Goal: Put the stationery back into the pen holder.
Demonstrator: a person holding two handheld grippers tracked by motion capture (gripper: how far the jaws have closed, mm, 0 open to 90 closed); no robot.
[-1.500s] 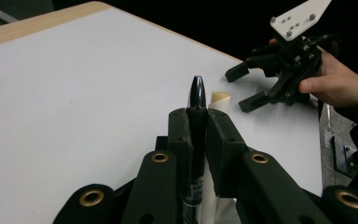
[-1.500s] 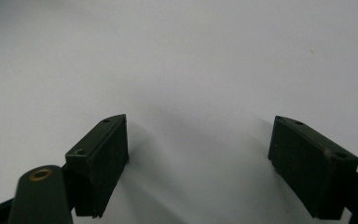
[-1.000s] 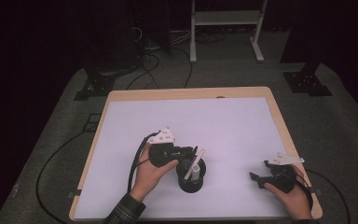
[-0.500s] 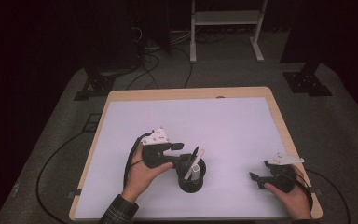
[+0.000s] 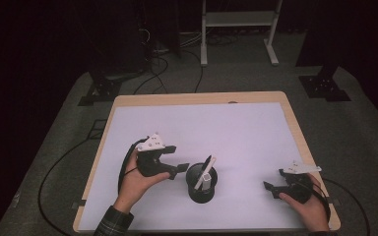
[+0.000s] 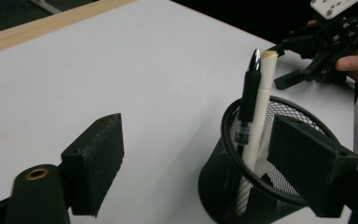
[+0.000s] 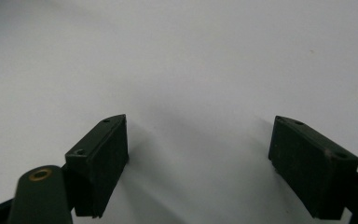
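Pens [image 6: 256, 107] stand in the mesh cup [image 5: 201, 183] near the desk's front edge; left gripper [image 5: 173, 160] hovers beside it, jaws open, probably about to grasp one. Right gripper [image 5: 271, 183] rests open by the front right corner.

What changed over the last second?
The left tongs let go of the pens in the mesh cup, opened, and backed off to the cup's left. The cup, pens and right tongs, open on the table, stayed put.
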